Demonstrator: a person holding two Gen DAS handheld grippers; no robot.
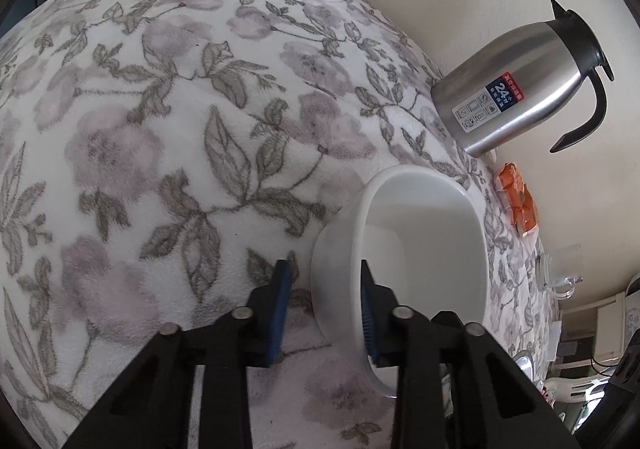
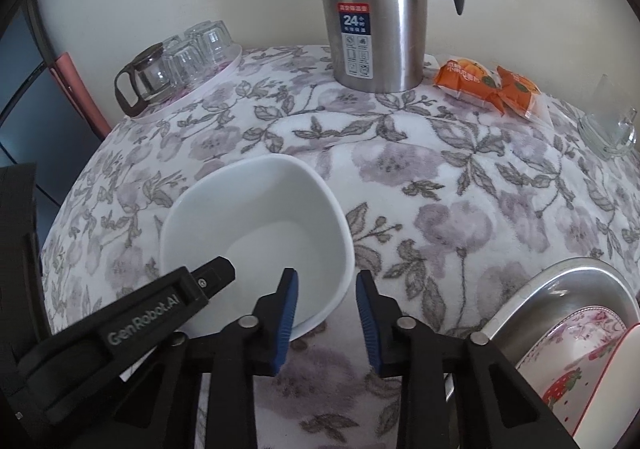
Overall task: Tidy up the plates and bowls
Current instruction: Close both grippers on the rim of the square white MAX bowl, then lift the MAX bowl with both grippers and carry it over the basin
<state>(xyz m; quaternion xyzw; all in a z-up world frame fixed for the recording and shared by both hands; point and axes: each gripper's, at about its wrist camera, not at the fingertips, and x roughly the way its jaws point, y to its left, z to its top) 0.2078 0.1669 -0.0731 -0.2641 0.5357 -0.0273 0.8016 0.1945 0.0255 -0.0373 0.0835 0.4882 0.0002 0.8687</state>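
Through the left wrist camera I see my left gripper (image 1: 323,297) straddling the near wall of the white bowl (image 1: 424,249) on the floral tablecloth (image 1: 160,121), one pad inside, one outside, not visibly pressing. Through the right wrist camera, my right gripper (image 2: 326,299) straddles the bowl's (image 2: 256,217) opposite rim the same way, jaws narrowly apart, the steel basin (image 2: 568,281) of dishes nearby at lower right.

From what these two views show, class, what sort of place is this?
Probably a home dining or kitchen table. A floral tablecloth carries a steel thermos jug, upturned drinking glasses on a tray, and a white bowl.
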